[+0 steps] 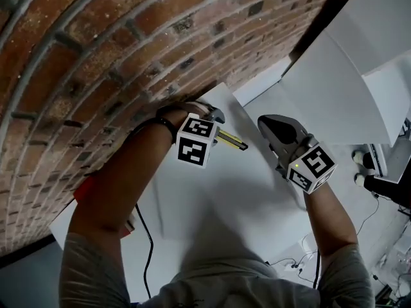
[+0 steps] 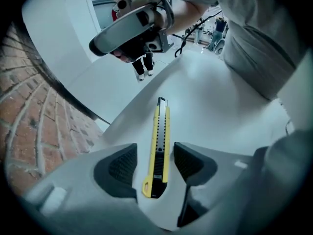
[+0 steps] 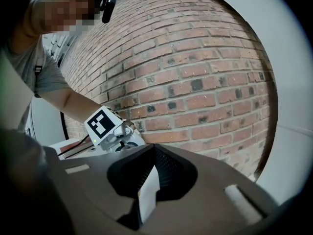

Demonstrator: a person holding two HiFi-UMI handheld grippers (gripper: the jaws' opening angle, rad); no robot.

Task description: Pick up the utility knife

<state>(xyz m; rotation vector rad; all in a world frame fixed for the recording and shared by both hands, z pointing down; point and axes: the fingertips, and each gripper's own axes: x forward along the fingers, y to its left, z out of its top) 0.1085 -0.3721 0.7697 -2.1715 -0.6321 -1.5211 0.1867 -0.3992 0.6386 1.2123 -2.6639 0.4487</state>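
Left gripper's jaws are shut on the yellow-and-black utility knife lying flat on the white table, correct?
Not quite: the jaws are not shut. The left gripper has its jaws apart, straddling the yellow-and-black utility knife with a gap on each side, and neither pad presses on it. The knife does lie flat on the white table. The left gripper view shows this.
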